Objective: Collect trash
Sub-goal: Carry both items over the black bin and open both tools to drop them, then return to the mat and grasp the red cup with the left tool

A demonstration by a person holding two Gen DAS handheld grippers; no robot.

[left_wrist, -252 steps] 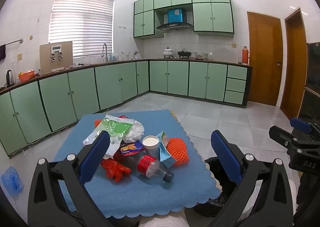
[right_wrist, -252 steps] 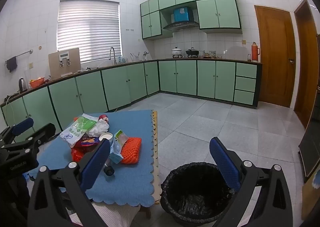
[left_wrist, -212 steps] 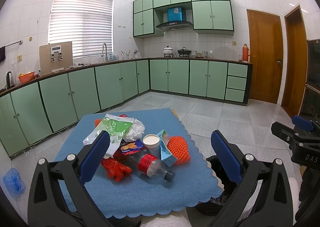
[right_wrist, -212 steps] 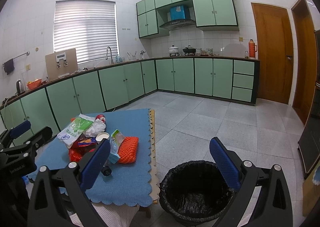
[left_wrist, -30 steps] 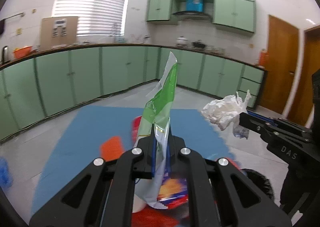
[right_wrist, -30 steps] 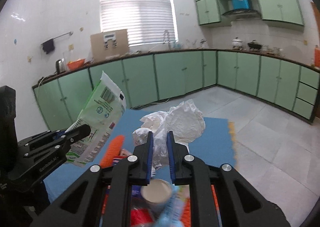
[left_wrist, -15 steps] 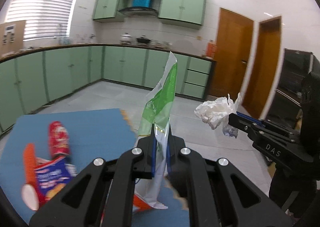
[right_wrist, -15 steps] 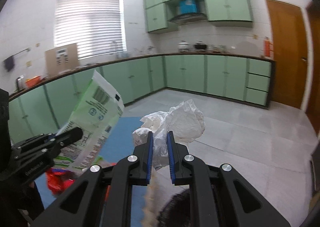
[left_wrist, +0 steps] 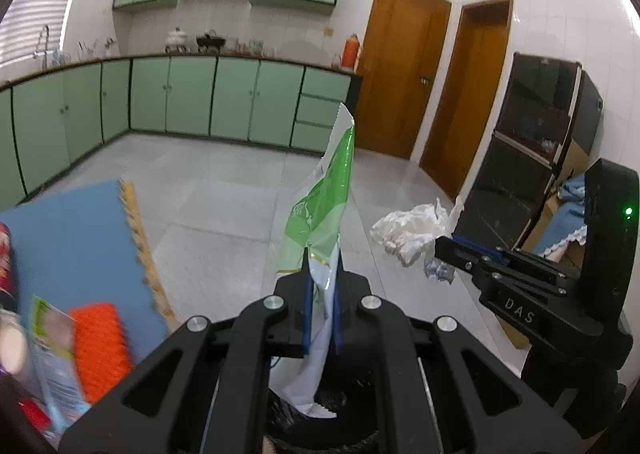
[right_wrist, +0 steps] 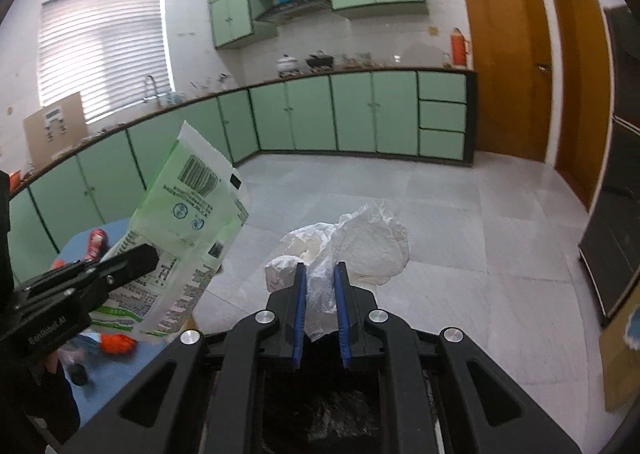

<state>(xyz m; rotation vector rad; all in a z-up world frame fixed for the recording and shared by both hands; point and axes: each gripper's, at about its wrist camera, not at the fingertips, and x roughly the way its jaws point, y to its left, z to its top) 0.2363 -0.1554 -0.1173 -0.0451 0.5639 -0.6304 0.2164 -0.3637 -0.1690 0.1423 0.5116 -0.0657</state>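
My left gripper (left_wrist: 322,254) is shut on a green and white plastic bag (left_wrist: 324,209), held upright above the black-lined trash bin (left_wrist: 344,410). My right gripper (right_wrist: 320,274) is shut on a crumpled white plastic wrapper (right_wrist: 360,242), also above the bin (right_wrist: 320,406). The right gripper with the wrapper (left_wrist: 408,230) shows at the right of the left wrist view. The left gripper with the green bag (right_wrist: 188,213) shows at the left of the right wrist view.
The blue-clothed table (left_wrist: 72,221) with an orange net (left_wrist: 100,346), a carton (left_wrist: 52,338) and other trash lies to the left. Green cabinets (right_wrist: 352,113) line the far walls. Wooden doors (left_wrist: 400,73) and a dark cabinet (left_wrist: 532,157) stand to the right.
Both grippers have swung right, away from the table, with their trash held, and now hang over the bin.
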